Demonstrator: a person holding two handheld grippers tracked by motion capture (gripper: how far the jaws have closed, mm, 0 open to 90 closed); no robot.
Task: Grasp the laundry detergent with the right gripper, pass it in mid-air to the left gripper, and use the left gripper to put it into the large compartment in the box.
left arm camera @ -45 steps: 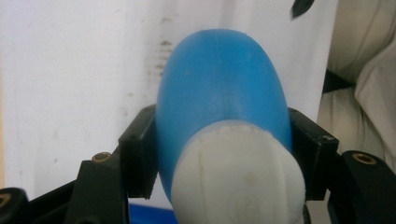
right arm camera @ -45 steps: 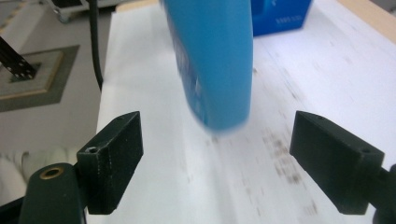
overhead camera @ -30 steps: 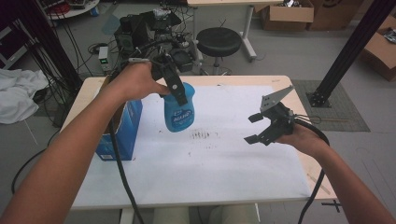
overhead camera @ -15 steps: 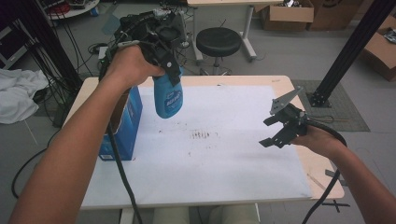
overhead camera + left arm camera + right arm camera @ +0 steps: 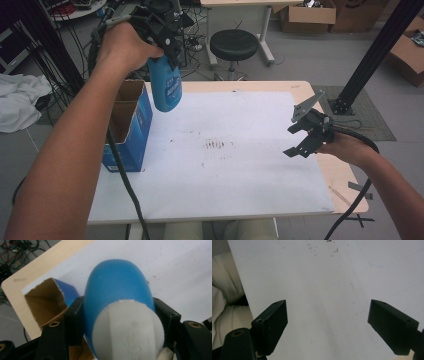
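Left gripper, high view: clamped on blue bottle, held aloft over the desk's far left corner, beside open blue box.
Right gripper, high view: empty, near right edge.
Left gripper view: jaws pinch bottle below white cap; box mouth lies left. Centre it before lowering.
Right gripper view: jaws wide apart over white desk surface.

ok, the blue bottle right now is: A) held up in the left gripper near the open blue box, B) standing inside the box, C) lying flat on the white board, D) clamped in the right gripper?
A: the left gripper has its jaws closed on either side of the blue bottle, which hangs clear of the table beside the open blue box; the right gripper is open with nothing between its jaws.
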